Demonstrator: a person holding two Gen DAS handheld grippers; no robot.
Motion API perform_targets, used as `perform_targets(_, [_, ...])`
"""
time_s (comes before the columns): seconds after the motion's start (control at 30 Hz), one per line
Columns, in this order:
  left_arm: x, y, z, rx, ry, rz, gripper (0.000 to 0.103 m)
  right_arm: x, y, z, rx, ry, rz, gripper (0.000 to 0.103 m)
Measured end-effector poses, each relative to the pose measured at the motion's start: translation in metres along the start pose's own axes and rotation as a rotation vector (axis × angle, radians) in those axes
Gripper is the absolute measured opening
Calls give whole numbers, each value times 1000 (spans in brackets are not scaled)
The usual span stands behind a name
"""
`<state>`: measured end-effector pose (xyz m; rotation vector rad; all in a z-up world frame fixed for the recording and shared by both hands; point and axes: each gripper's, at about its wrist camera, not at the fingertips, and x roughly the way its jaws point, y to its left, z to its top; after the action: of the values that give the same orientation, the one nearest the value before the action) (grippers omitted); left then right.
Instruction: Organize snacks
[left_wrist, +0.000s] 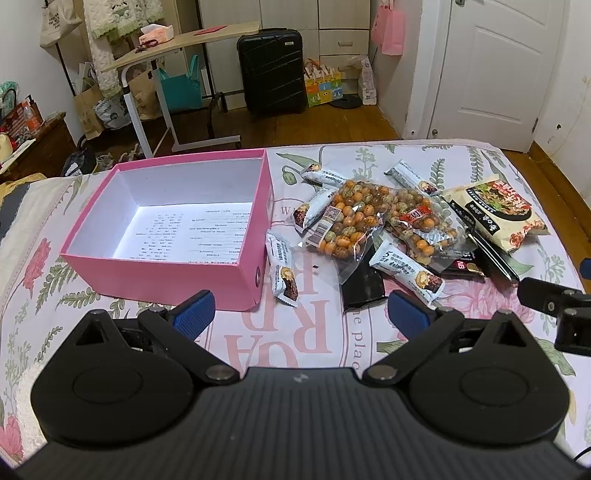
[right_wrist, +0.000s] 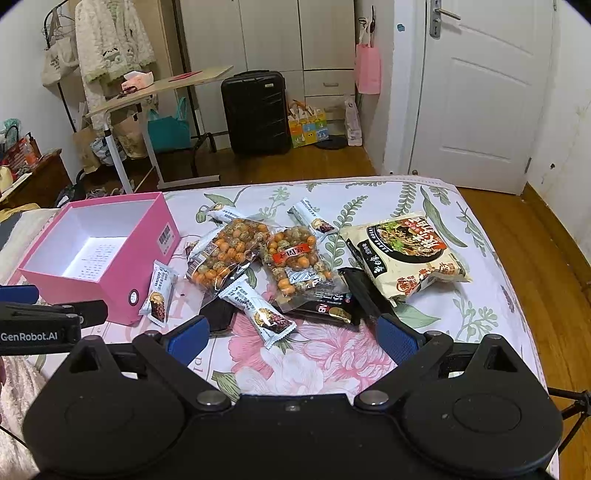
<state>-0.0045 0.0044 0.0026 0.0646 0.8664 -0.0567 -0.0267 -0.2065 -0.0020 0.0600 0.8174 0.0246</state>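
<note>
black suitcase (left_wrist: 271, 70) stood upright on the wood floor (left_wrist: 325, 125) against white cabinets (right_wrist: 273, 37). tilted side table (left_wrist: 177, 46) to its left carried a tissue pack (left_wrist: 155, 34). teal bag (left_wrist: 180, 90) sat under that table. pink bag (right_wrist: 367, 68) hung beside the white door (right_wrist: 480, 92). cream garment (right_wrist: 110, 40) hung on a rack. floral sheet (right_wrist: 369, 354) covered the bed.

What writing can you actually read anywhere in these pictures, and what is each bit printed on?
"GenRobot.AI": on the left claw.
"5": on a white snack bar wrapper.
"NB": on a black snack packet.
"ne plac", plus big pink letters, partly hidden: on the floral bedsheet.
Pink box: printed sheet inside, too small to read.
Noodle packet, coated-peanut bags: characters too blurred to read.
</note>
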Motion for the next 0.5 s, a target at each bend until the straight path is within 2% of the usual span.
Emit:
perform_targets(0.27, [1,-3,1,2,5,-1,101,-1,3,-1,-15,6,-17,99])
perform_targets(0.5, [-9,-9,-2,42,-77,15,101,-4,5,-1,-31,-16,-11,99])
